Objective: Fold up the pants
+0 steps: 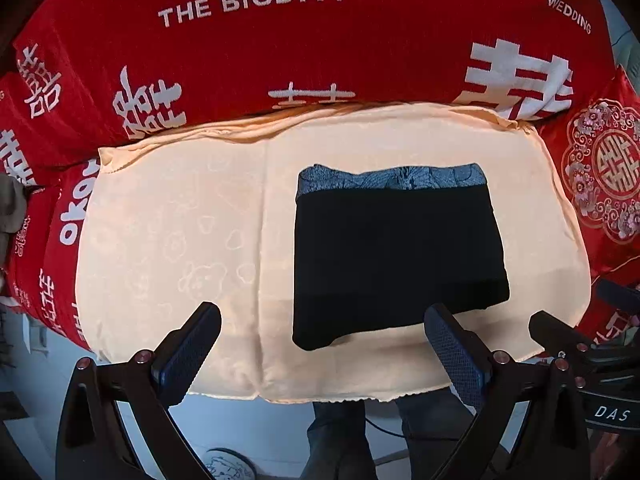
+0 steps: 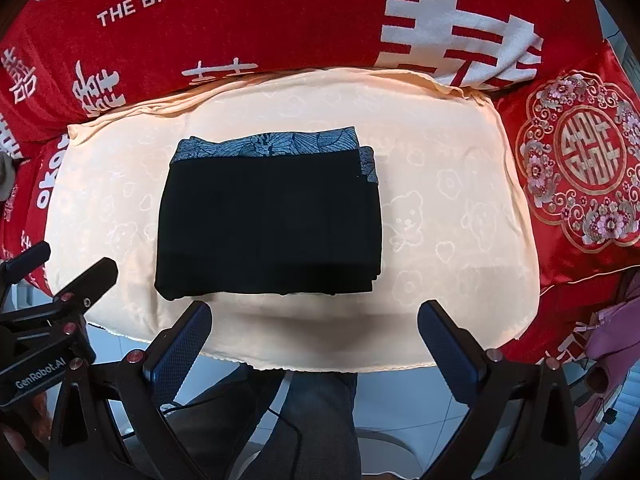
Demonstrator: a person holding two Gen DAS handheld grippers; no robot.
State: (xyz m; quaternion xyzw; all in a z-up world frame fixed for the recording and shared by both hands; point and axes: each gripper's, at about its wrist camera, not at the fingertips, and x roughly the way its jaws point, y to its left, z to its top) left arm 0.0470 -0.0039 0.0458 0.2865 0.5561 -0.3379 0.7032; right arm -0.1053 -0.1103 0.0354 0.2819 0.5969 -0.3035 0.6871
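The black pants [image 1: 396,256] [image 2: 268,220] lie folded into a compact rectangle on a peach cloth [image 1: 180,240] [image 2: 452,220], with a blue patterned waistband along the far edge. My left gripper [image 1: 322,330] hovers open near the cloth's front edge, its right finger close to the pants' near edge, holding nothing. In the right wrist view my right gripper [image 2: 314,326] is open too, just in front of the pants' near edge and above the cloth. The left gripper's body shows at the left of that view.
A red bedspread [image 1: 280,48] [image 2: 240,28] with white lettering lies behind and around the peach cloth. A red embroidered cushion [image 2: 580,160] [image 1: 600,168] sits to the right. Below the cloth's front edge are a person's jeans-clad legs [image 2: 320,412] and pale floor.
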